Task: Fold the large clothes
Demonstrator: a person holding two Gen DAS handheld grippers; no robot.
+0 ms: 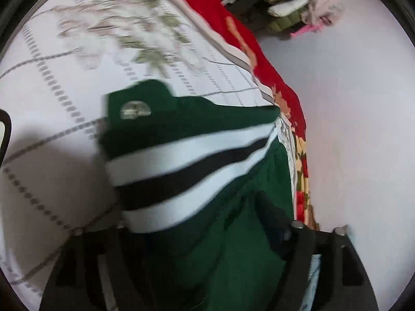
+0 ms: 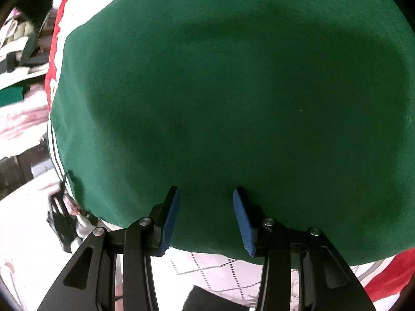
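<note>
A dark green garment [image 1: 197,114] with white and black stripes and a small round badge lies on a white patterned bedsheet [image 1: 52,83]. In the left wrist view its cloth drapes over my left gripper [image 1: 207,235] and hides the fingertips; the frame is blurred. In the right wrist view the plain green cloth [image 2: 233,90] fills most of the frame. My right gripper [image 2: 206,202] is open, its blue pads [image 2: 171,220] just above the garment's near edge, holding nothing.
A red floral blanket [image 1: 259,59] runs along the bed's edge next to a white wall [image 1: 350,129]. Piled clothes [image 1: 285,5] lie at the far end. In the right wrist view, more clutter [image 2: 18,46] sits at the left.
</note>
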